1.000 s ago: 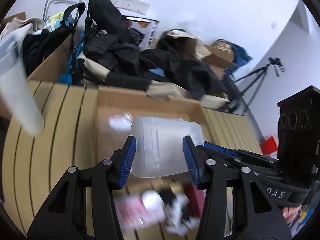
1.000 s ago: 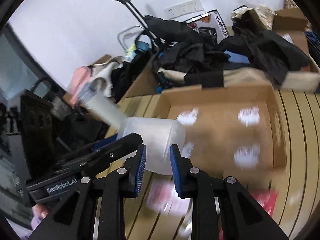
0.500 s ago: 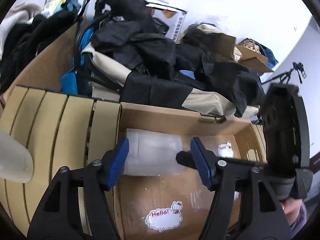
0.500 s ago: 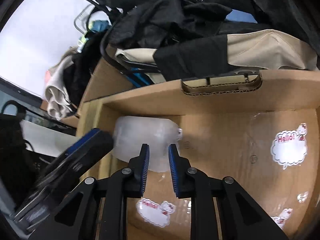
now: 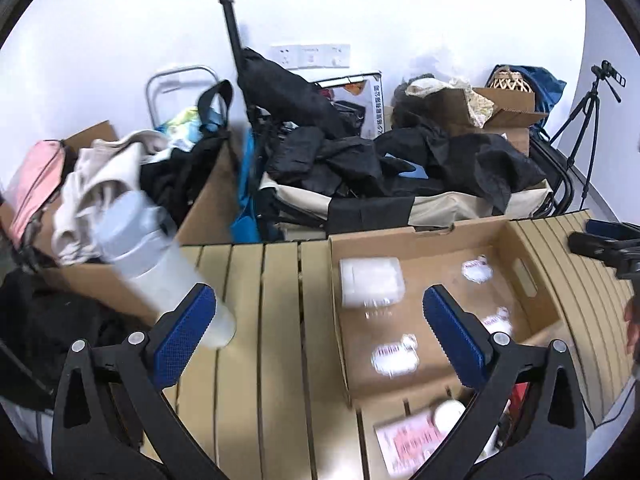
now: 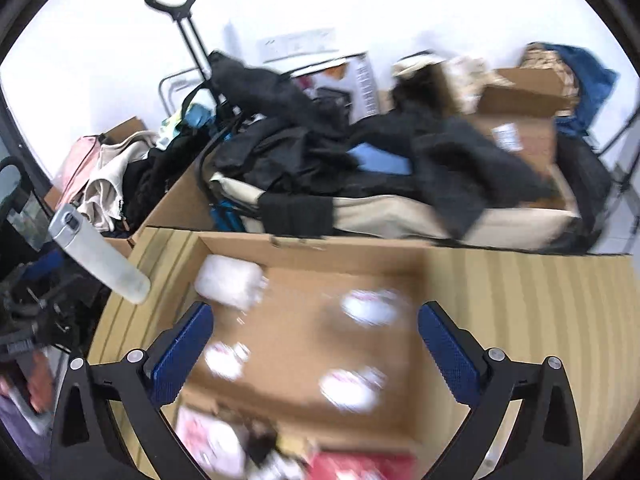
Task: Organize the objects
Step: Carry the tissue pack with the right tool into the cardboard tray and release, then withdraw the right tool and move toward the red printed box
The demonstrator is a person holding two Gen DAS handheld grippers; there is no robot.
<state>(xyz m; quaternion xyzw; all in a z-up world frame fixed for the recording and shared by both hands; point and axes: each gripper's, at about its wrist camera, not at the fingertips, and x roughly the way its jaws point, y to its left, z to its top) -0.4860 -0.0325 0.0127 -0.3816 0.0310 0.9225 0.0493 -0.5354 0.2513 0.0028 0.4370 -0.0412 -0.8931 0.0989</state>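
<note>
A translucent white plastic container (image 5: 370, 286) lies in the far left corner of an open cardboard box (image 5: 416, 234) on the slatted table; it also shows in the right wrist view (image 6: 231, 280). My left gripper (image 5: 318, 338) is wide open and empty, pulled back above the table and the box's left wall. My right gripper (image 6: 314, 350) is wide open and empty above the box (image 6: 312, 248). A tall white bottle with a grey lid (image 5: 160, 264) stands on the table's left edge, also seen in the right wrist view (image 6: 100, 254).
A second box (image 5: 420, 436) at the near edge holds a pink packet and small items. Behind the table lie heaps of black clothing (image 5: 360, 160), cardboard boxes, a trolley handle (image 5: 228, 12) and a tripod (image 5: 588, 92). The slatted table (image 5: 248, 360) extends left of the box.
Both grippers let go of the white container, opened wide and drew back. The container now rests in the box's far left corner.
</note>
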